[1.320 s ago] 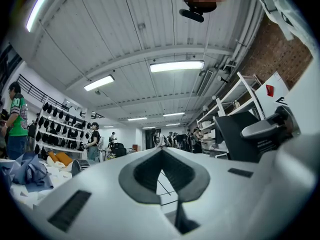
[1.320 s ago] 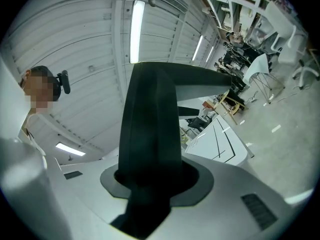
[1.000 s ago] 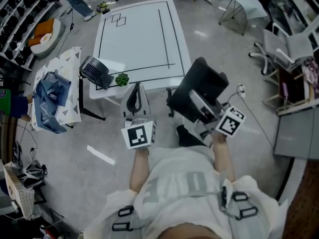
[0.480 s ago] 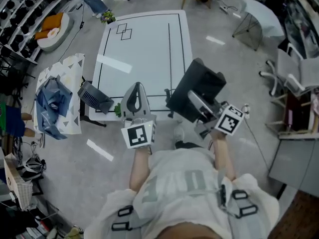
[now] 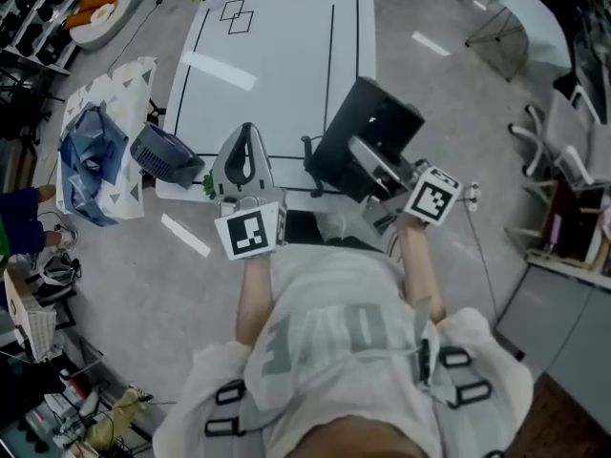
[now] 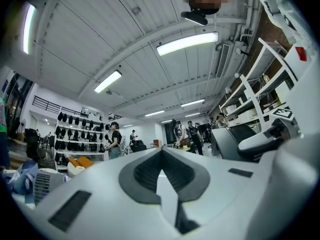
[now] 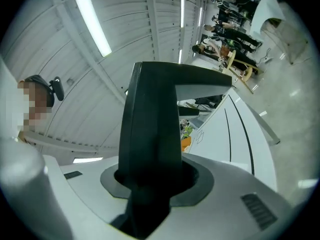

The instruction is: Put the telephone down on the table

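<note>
There are two grippers, the left gripper (image 5: 242,139) and the right gripper (image 5: 355,149), each with one marker cube, plus one telephone (image 5: 377,117), one worktop (image 5: 277,55), one fan (image 5: 160,151), one plant (image 5: 207,188), one patterned cloth (image 5: 124,113), one blue bag (image 5: 91,160) and one person (image 5: 344,351).

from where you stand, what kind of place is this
Probably a big indoor lab or workshop: a white table marked with black lines stands on a bare grey floor, with shelving racks at the edge and strip lights on a high ceiling.
</note>
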Tool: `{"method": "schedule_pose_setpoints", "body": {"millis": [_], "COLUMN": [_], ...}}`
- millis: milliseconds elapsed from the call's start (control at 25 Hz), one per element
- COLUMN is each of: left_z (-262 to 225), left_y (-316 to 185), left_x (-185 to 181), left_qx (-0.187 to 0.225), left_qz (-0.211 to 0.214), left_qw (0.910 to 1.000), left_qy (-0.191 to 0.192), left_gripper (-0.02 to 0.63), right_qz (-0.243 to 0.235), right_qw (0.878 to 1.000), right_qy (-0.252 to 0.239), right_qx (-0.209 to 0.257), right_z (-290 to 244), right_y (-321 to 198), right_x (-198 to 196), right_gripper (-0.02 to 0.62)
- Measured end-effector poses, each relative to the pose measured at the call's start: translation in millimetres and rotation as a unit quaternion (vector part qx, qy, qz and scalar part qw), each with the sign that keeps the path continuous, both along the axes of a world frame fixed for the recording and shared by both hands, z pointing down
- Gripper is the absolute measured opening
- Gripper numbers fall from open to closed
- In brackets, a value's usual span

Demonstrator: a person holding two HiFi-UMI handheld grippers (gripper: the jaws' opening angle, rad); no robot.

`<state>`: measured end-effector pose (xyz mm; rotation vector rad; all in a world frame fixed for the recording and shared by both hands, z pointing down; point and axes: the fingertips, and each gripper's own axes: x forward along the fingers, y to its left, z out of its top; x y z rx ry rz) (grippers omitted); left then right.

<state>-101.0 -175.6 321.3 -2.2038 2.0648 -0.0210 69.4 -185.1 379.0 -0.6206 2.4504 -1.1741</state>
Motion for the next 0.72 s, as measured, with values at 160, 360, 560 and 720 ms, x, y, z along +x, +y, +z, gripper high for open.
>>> {"method": "schedule_pose_setpoints", "body": {"millis": [160, 360, 560, 720], "left_z": [6, 3, 7, 10], "left_y": [-3, -11, -19, -26], "left_x": [-7, -14, -18, -22], "left_qx": [-0.005, 0.004, 0.008, 0.006], "left_qz": [-0.008, -0.013, -0.013, -0.015], "left_qw": [0.9999, 0.9997, 0.9997, 0.9998], "left_qy": [-0.014, -0.020, -0.019, -0.012], "left_gripper": [0.008, 0.008, 0.008, 0.008], "right_qz": [-0.013, -0.016, -0.011, -0.011], "right_qw": [1.000, 1.000, 0.999, 0.998], "right_qy": [-0.003, 0.013, 0.029, 0.042], "right_qx": [-0.014, -0.014, -0.025, -0.045], "right_z": [11, 19, 34, 48], "right_y": [-8, -19, -28, -36], "right_x": [-8, -15, -15, -17], "right_gripper": [0.150, 0.150, 0.150, 0.150]}}
